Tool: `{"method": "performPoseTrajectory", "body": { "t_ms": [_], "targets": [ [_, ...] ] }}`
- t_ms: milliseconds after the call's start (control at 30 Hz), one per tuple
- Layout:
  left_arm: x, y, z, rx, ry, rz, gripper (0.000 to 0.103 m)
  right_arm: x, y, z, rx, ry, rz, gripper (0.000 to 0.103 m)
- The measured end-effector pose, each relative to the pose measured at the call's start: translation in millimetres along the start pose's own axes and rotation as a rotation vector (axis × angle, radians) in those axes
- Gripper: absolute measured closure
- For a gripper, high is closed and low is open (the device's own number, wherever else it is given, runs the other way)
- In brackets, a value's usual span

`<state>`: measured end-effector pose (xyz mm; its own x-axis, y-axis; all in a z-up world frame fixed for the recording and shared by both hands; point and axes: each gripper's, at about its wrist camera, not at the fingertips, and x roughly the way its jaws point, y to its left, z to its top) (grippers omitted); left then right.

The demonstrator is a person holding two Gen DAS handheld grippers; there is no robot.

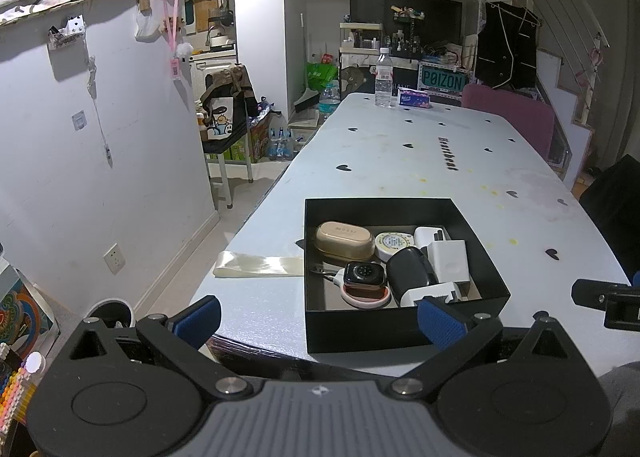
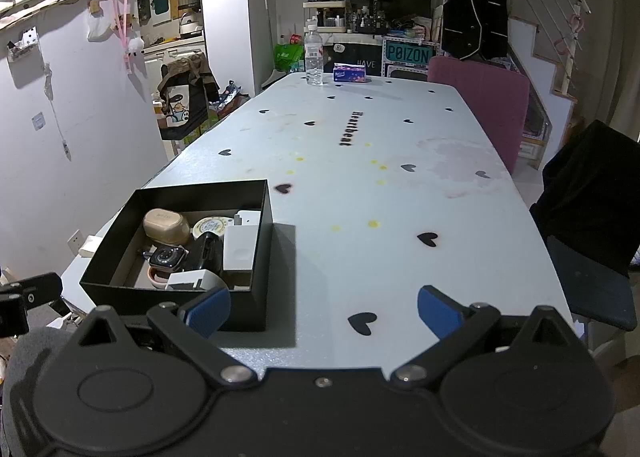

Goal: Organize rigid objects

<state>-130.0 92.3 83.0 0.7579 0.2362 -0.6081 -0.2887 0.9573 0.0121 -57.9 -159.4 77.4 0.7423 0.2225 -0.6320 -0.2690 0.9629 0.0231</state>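
Nearest the left camera, the left claw (image 1: 319, 319) stands wide with nothing between its blue pads (image 1: 440, 323), one pad low at 7 o'clock over the desk's near edge, the other at 5 o'clock in front of the black box's near wall. The right claw (image 2: 324, 311) is likewise spread wide and holds nothing, hovering over bare desk with a black heart print between its pads. Just beyond, the open black box (image 1: 404, 204) sits near the front edge of the pale, heart-printed desk (image 1: 400, 161), at about 6 o'clock in the left view and 8 o'clock in the right view. It is square and matte, with straight walls and a brown floor, and it is packed with small rigid items: a tan oval case (image 1: 345, 240) at the far left, a round pale tin (image 1: 395, 243) beside it, a white charger block (image 1: 448, 257) at the far right, a black rounded case (image 1: 410, 271) in the middle, and a smartwatch (image 1: 365, 275) with a dark face lying on a pink-rimmed round item (image 1: 366, 295) at the near left. A clear plastic sleeve (image 1: 256, 264) lies flat on the desk just left of the box, at 9 o'clock from it. Far off at 12 o'clock, a water bottle (image 1: 383, 77) stands upright near the desk's far end with a small tissue pack (image 1: 414, 99) just to its right, and a pink chair (image 1: 508, 113) sits at 1 o'clock.
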Motion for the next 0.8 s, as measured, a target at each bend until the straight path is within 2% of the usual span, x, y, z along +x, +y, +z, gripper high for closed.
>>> {"method": "performPoseTrajectory", "body": {
  "t_ms": [800],
  "targets": [
    [0.5, 0.5, -1.4, 0.003, 0.003, 0.001, 0.000, -2.5, -4.7, 1.3, 0.004, 0.000, -0.015, 0.002]
  ]
}}
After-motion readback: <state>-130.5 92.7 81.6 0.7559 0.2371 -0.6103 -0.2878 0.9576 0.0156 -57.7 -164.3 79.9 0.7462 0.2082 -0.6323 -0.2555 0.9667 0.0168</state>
